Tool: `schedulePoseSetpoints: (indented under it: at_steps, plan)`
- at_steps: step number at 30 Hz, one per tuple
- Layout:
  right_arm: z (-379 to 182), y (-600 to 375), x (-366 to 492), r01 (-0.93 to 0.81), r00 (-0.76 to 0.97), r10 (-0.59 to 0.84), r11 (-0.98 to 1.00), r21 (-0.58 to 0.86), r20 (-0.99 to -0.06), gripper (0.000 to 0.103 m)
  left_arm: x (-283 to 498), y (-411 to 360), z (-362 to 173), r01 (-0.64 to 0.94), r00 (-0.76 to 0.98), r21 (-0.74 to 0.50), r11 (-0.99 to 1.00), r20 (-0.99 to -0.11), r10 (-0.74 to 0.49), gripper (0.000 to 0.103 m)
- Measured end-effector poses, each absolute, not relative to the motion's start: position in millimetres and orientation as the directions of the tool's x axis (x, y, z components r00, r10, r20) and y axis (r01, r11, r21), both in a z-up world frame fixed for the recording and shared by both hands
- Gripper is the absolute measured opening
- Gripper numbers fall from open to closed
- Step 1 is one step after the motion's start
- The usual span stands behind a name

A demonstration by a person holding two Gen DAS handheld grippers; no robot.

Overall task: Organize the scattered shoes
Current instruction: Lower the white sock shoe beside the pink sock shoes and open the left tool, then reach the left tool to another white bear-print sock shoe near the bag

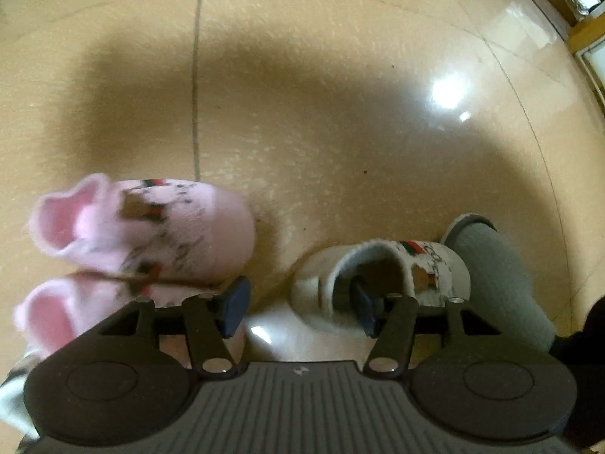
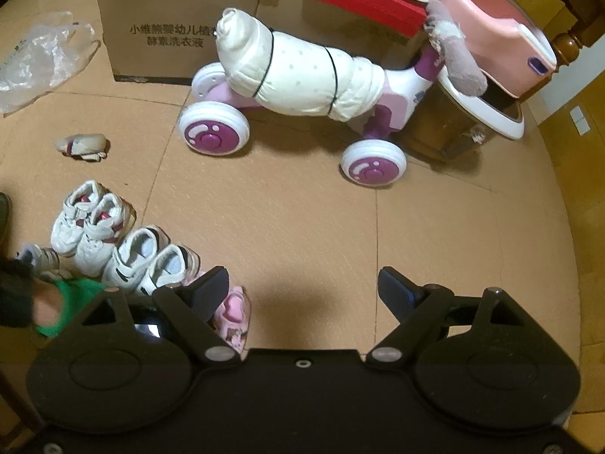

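Two pink slippers, one white slipper; four white sneakers, one ride-on toy car, two cardboard boxes.

— How is the left wrist view lit?
— Warm, dim light is seen; a broad shadow is cast on the floor, with glare at right. The pink slippers are blurred.
— And the right?
— Evenly lit, sharper; edges are bent by fisheye distortion.
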State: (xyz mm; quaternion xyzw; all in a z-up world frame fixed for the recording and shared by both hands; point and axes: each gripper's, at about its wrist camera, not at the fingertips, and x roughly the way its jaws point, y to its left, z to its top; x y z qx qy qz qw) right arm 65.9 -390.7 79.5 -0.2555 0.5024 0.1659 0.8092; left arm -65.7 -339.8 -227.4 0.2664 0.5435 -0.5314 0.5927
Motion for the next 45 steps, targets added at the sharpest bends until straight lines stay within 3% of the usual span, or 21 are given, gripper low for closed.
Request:
schedulePoseSetpoints:
  at_steps: [7, 11, 20, 23, 27, 31, 34, 38, 42, 43, 45]
  plan:
    - [80.0, -355.3, 73.9, -0.562, 0.426, 0.072, 0.802, -0.202, -0.902, 0.087, -26.9, -208.5, -181.9, 0.813, -0.033, -0.243, 0.529, -0.926, -0.376, 0.057]
    - [75.4, -332.1, 72.7, -0.606, 0.407, 0.089, 0.771, -0.196, -0.909, 0.087, 6.7, -101.1, -178.2, 0.683, 0.074, -0.151, 0.715, -0.959, -0.273, 0.057]
    - [57.2, -315.2, 85.4, -0.636, 0.366, 0.052, 0.743, -0.209, -0.929, 0.087, 47.2, 65.2, -200.2, 0.447, 0.257, 0.182, 0.876, -0.964, 0.069, 0.057]
    - [49.2, -315.1, 88.5, -0.64, 0.351, 0.028, 0.737, -0.218, -0.936, 0.087, 44.0, 69.9, -223.8, 0.508, 0.272, 0.26, 0.821, -0.953, 0.134, 0.057]
    - [38.7, -315.1, 92.0, -0.644, 0.334, -0.001, 0.73, -0.229, -0.943, 0.087, 43.4, 65.7, -254.5, 0.582, 0.26, 0.258, 0.771, -0.958, 0.125, 0.058]
    - [33.2, -313.3, 94.2, -0.651, 0.325, -0.013, 0.722, -0.234, -0.946, 0.087, 50.0, 67.4, -264.1, 0.583, 0.257, 0.232, 0.778, -0.962, 0.094, 0.058]
    - [34.2, -309.3, 94.9, -0.656, 0.325, -0.008, 0.718, -0.232, -0.946, 0.087, 49.1, 99.3, -262.1, 0.39, 0.202, 0.085, 0.917, -0.979, 0.004, 0.055]
    - [38.6, -303.7, 94.9, -0.66, 0.334, 0.007, 0.715, -0.229, -0.943, 0.087, 47.9, 141.8, -259.4, 0.086, 0.165, -0.119, 0.989, -0.977, -0.132, 0.042]
    - [41.9, -301.7, 93.1, -0.664, 0.34, 0.02, 0.713, -0.225, -0.94, 0.087, 46.7, 184.4, -256.8, -0.23, 0.173, -0.305, 0.924, -0.947, -0.27, 0.043]
    - [41.8, -301.8, 92.9, -0.665, 0.34, 0.02, 0.712, -0.225, -0.94, 0.087, 46.2, 194.2, -256.0, -0.297, 0.18, -0.338, 0.893, -0.938, -0.295, 0.044]
    - [40.7, -301.8, 92.9, -0.665, 0.338, 0.014, 0.711, -0.228, -0.941, 0.087, 43.7, 199.3, -253.3, -0.291, 0.178, -0.29, 0.911, -0.953, -0.246, 0.044]
